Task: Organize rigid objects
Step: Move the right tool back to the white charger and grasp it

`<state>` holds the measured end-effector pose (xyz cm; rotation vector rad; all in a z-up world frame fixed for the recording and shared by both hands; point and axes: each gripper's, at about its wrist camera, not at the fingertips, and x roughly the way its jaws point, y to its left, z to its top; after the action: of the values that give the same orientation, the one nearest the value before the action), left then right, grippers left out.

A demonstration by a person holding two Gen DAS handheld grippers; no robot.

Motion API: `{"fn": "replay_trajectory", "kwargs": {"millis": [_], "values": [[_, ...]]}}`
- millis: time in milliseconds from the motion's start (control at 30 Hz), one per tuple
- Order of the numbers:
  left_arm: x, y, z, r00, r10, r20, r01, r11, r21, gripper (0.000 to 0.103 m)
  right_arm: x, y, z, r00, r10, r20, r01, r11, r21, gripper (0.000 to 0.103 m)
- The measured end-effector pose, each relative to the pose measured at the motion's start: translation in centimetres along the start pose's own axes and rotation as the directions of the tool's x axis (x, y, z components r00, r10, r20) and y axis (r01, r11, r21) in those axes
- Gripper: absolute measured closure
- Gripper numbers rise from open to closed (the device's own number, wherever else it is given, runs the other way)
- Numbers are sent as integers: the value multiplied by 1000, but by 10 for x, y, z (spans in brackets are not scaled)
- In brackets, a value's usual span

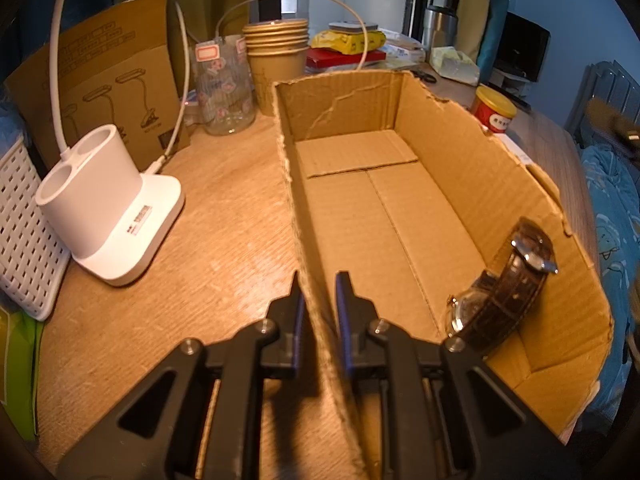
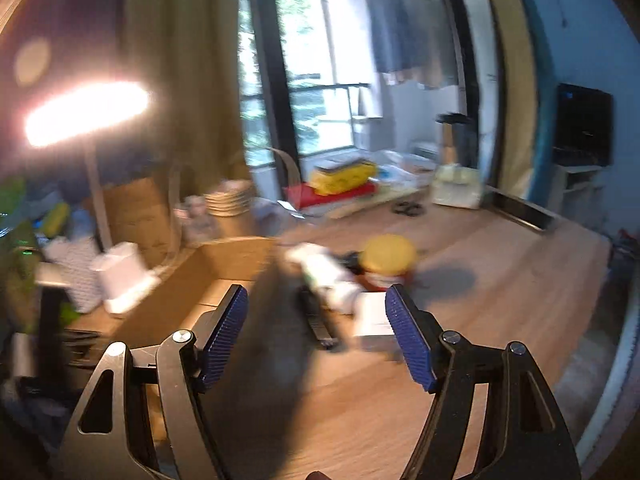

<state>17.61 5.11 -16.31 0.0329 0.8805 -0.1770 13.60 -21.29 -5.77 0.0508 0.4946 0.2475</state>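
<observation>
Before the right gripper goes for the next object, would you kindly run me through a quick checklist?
1. Left gripper straddles the cardboard box wall, steadying it: ok; whether it is clamped tight, cannot tell.
2. Watch is inside the box, leaning against the right wall: ok.
3. Box floor has bare space for more items: ok.
4. Right gripper is open and holds nothing: ok.
5. Right wrist view is sharp enough to pick a target: not ok, it is motion blurred.
6. Yellow-lidded jar stands on the table outside the box, ahead of the right gripper: ok.
</observation>
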Motion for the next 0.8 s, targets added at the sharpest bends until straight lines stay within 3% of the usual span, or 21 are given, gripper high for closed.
{"fn": "replay_trajectory", "kwargs": {"millis": [300, 600, 800], "values": [[0, -1, -1, 1000, 1, 1, -1, 1000, 1, 87, 50, -42, -11, 990, -110, -89, 109, 994, -14, 29], [0, -1, -1, 1000, 2, 1, -2, 1000, 2, 87, 79, -34, -5, 986, -103, -132, 98, 994, -45, 29], [-1, 0, 0, 1000, 3, 1, -3, 1000, 2, 87, 102, -34, -4, 967, -131, -219, 121, 991, -60, 29]]}}
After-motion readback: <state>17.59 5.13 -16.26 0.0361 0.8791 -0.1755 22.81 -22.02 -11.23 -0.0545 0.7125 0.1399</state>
